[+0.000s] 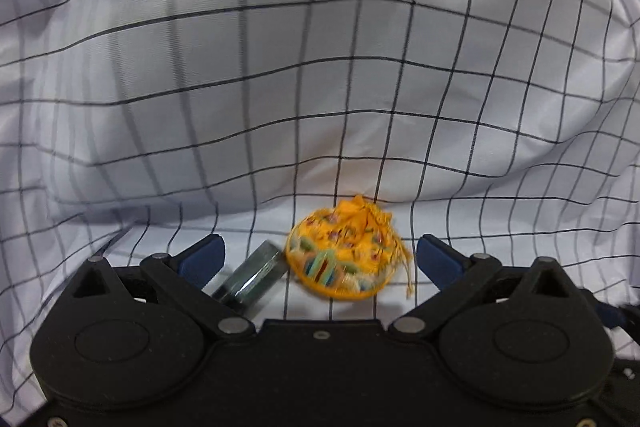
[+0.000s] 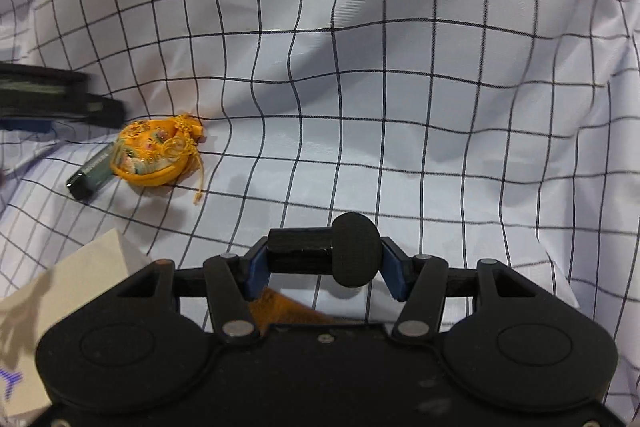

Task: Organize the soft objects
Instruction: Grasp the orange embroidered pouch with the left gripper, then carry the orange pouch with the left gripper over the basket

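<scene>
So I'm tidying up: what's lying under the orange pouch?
The orange pouch rests on the checked cloth, overlapping one end of a dark green tube. What lies beneath the cloth is hidden.

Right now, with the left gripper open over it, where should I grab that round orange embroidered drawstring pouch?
Grip the orange embroidered drawstring pouch across its soft round body, coming from above. It lies flat on the checked white cloth; keep the fingers off the dark tube touching its left edge.
</scene>
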Available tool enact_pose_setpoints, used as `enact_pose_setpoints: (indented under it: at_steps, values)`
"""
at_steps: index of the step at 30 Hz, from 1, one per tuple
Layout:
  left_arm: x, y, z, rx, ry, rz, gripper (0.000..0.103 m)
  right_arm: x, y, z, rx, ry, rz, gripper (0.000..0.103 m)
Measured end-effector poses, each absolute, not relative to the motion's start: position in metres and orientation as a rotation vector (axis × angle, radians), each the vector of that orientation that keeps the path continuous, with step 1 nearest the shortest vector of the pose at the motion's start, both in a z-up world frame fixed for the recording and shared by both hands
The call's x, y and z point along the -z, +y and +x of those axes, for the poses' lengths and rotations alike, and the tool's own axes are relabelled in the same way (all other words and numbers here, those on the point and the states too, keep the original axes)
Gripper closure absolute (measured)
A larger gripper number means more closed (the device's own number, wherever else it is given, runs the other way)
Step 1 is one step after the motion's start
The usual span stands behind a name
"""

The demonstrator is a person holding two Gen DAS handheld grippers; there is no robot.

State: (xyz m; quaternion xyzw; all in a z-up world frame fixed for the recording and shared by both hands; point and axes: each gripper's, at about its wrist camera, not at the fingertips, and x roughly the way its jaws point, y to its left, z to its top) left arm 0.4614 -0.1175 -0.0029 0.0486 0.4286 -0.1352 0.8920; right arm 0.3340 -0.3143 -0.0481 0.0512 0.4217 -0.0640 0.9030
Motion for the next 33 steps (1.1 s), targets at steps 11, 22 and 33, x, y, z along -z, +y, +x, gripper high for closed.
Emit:
enact_pose_setpoints:
  at_steps: [11,22,33]
  values:
    - [0.046,-0.146,0.485,0.276,0.988,0.209,0.005,0.044,-0.311,0.310,0.122,0.849,0.065,0.048]
    - [0.053,-0.159,0.488,0.295,0.960,0.239,0.033,0.052,-0.317,0.292,0.166,0.868,0.057,0.047]
    - [0.020,-0.185,0.468,0.306,0.882,0.196,0.036,0.045,-0.344,0.262,0.284,0.869,0.058,0.047]
